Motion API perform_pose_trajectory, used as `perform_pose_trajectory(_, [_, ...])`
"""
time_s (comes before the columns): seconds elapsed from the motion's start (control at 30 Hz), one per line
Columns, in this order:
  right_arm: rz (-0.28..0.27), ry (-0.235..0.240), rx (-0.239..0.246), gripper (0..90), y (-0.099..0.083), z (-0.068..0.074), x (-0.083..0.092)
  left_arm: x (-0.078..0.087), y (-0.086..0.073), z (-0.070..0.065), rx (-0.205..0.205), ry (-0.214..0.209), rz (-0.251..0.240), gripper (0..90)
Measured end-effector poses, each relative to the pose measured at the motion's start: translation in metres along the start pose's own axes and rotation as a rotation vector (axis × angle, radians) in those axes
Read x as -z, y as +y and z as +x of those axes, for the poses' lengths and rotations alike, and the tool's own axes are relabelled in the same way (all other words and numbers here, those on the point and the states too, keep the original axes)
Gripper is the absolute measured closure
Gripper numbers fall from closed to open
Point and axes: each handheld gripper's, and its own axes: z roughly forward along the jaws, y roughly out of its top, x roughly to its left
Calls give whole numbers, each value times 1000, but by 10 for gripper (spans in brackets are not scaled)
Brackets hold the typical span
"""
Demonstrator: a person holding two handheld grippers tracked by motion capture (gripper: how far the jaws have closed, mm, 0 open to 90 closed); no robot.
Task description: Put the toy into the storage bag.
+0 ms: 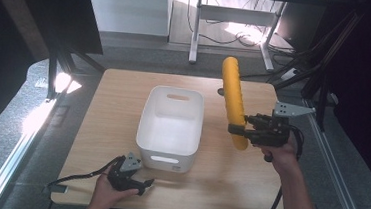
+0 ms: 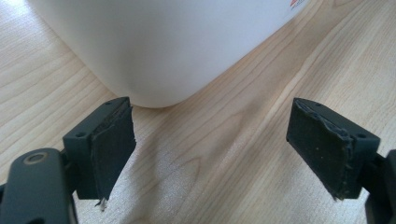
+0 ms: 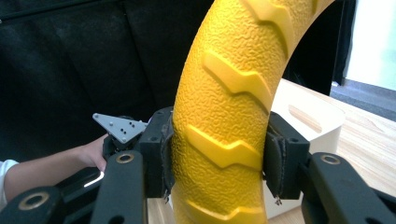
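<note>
We record the right gripper (image 1: 240,130) clamped on the yellow ring (image 1: 234,101), held upright above the table (image 1: 228,178) beside the white bin (image 1: 170,128), while the left gripper (image 1: 143,185) rests released near the bin's corner.

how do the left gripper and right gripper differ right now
The left gripper has its jaws wide open with nothing between them; the right gripper is shut on the yellow ring. The left sits low by the white bin; the right is raised beside it. Both have black padded jaws.
</note>
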Motion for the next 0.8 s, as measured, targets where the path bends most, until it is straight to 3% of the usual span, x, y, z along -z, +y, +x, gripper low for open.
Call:
perform_pose_trajectory(0.47, [-15,14,9,510,8,1,-8,0,0,0,0,0,-1,155])
perform_pose_trajectory(0.8, [-36,22,35,509,21,9,-13,1,0,0,3,0,-4,155])
